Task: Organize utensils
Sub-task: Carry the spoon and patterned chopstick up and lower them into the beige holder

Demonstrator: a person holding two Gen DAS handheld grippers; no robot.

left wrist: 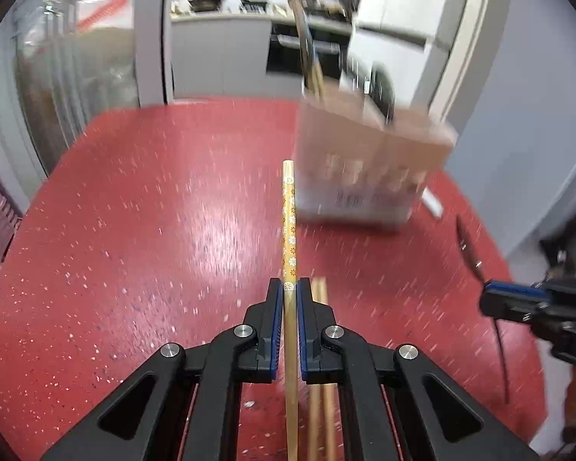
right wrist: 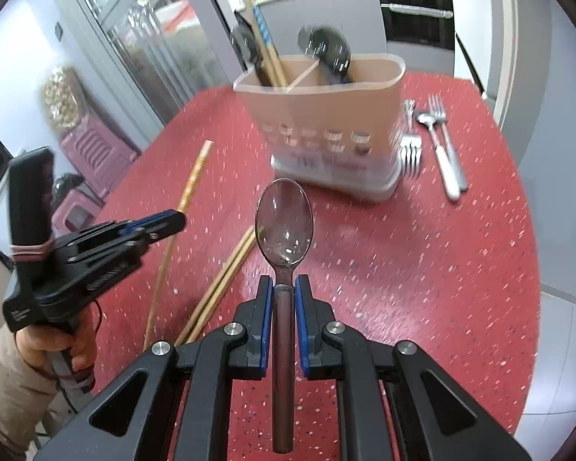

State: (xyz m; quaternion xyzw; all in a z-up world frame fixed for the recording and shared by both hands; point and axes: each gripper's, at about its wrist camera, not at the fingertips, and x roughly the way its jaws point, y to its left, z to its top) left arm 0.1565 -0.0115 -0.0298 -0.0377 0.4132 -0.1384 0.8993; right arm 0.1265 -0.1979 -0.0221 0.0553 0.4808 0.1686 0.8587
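My left gripper (left wrist: 289, 288) is shut on a yellow flower-patterned chopstick (left wrist: 288, 223), held above the red table and pointing at the beige utensil holder (left wrist: 368, 161). My right gripper (right wrist: 284, 288) is shut on a dark translucent spoon (right wrist: 284, 223), bowl forward, in front of the holder (right wrist: 322, 115). The holder has chopsticks (right wrist: 267, 50) in its left compartment and dark spoons (right wrist: 328, 52) in its right one. The left gripper (right wrist: 172, 219) with its chopstick (right wrist: 194, 174) shows at the left of the right wrist view. The right gripper (left wrist: 491, 296) shows at the right edge of the left wrist view.
Two plain wooden chopsticks (right wrist: 226, 276) lie on the red speckled table (right wrist: 422, 269) below the grippers. Metal forks (right wrist: 409, 150) and a metal spoon (right wrist: 437, 146) lie right of the holder. A kitchen counter and oven stand beyond the table's far edge.
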